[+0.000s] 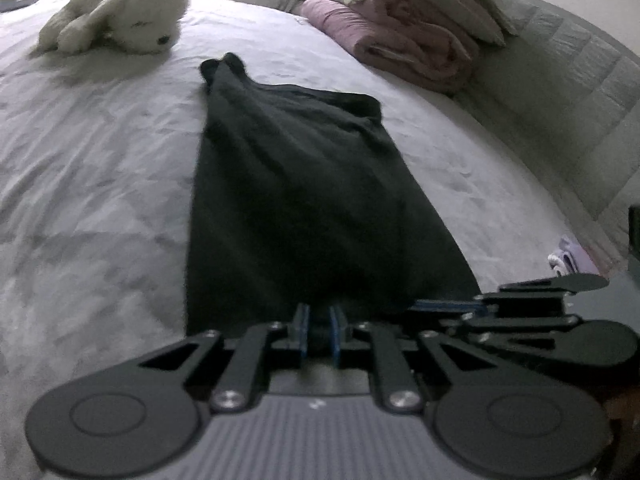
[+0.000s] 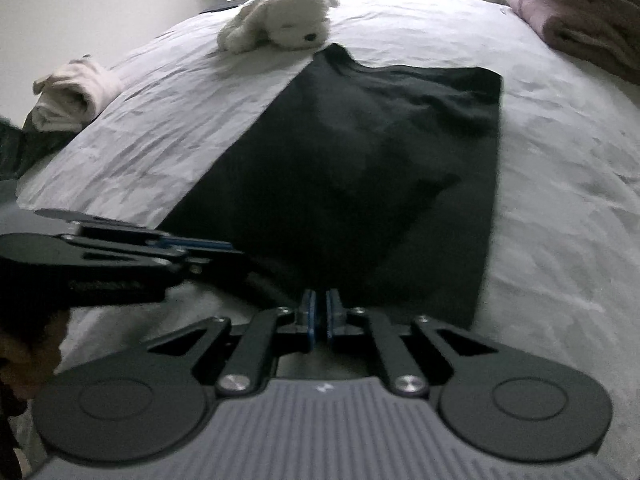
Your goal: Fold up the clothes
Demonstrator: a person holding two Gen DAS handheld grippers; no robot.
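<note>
A dark, near-black cloth garment [image 2: 360, 168] lies spread lengthwise on the bed, over a pale, creased white bedsheet [image 1: 100, 160]. Its near hem is at both tongs and its far end narrows to a bunched point close to a white plush toy dog [image 2: 280, 20] at the head of the bed. In the right wrist view the garment reads as a long panel with one straight edge on the right and a slanting edge on the left; this suggests the sides are already turned in, though the dark fabric hides any layers. The left tongs [image 1: 320, 322] show their blue pads nearly together with dark cloth between them, so they appear to pinch the near hem. The right tongs [image 2: 321, 314] have their pads closed almost to touching at the same hem; a thin layer of fabric seems caught there, but the blur leaves this uncertain. The two tools sit side by side, each visible at the edge of the other's view. Judgement: the task is partly done; the lengthwise narrowing looks complete, and the crosswise fold, carrying the near hem toward the far end, remains. A folded pink blanket [image 1: 400, 36] and a rolled pale cloth [image 2: 72, 92] rest well apart from the work.
</note>
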